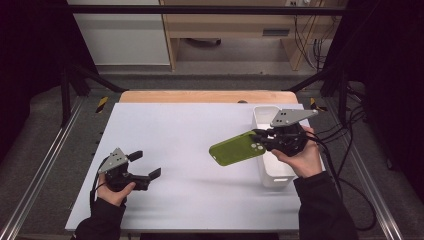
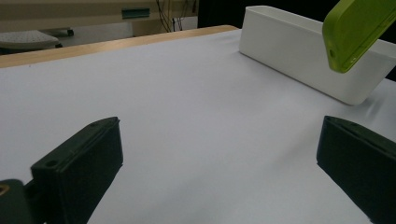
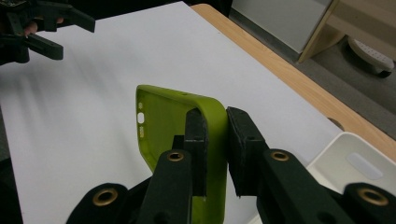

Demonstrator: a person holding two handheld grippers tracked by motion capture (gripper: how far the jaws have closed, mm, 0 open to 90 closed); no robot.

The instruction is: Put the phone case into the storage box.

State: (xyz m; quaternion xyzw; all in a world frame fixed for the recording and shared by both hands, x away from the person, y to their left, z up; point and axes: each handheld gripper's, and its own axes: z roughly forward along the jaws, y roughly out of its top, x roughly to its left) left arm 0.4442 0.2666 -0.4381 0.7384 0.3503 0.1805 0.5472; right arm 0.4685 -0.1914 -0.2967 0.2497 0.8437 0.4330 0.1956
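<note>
High view: my right gripper (image 1: 260,136) is clamped on the camera end of the lime-green soft phone case (image 1: 237,148), which hangs in the air above the white table cover (image 1: 190,150), just left of the white rectangular plastic bin (image 1: 263,116) at the right side of the table. In the right gripper view, one jaw sits inside the case shell and the other outside, pinching the side wall of the case (image 3: 177,126) between them; the case stands on edge, its open side facing left.

My left gripper (image 1: 141,165) rests low at the near left of the table, well apart from the case, jaws spread wide with nothing between them. In the left gripper view, bare cover lies between the jaws, and the bin (image 2: 299,51) stands beyond.

Step in hand, as I judge it: carrying the case, clear of the table. The next move likely calls for bringing the case over the bin opening, lowering it inside, then releasing the right jaws. The grip is on a thin wall only, so I should avoid snagging the free end on the bin rim.
</note>
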